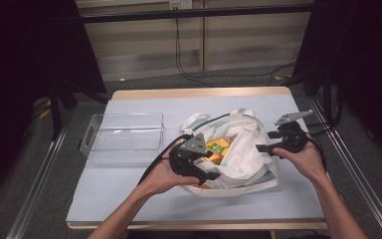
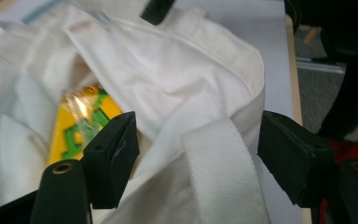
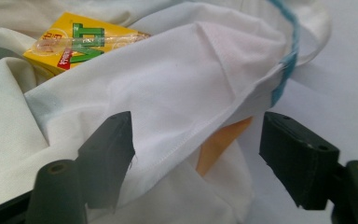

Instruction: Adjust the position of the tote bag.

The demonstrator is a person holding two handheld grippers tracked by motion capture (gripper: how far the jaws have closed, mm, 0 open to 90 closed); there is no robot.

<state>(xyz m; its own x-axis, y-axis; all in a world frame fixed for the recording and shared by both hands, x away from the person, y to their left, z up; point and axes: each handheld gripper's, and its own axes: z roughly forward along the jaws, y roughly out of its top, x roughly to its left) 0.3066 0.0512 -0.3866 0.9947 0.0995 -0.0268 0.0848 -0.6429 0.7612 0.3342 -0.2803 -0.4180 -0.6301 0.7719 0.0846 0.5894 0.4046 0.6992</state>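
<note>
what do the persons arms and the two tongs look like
Bare forearms, no sleeves. The left tongs and right tongs are black, each with two blocky square-ended jaws, a grey three-cornered plate on top and a black trailing cable.

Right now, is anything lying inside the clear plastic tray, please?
No, the clear plastic tray sits bare beside the white tote bag, nothing inside it.

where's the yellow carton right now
In the high view the yellow carton lies inside the open white bag, just right of the left gripper.
</note>
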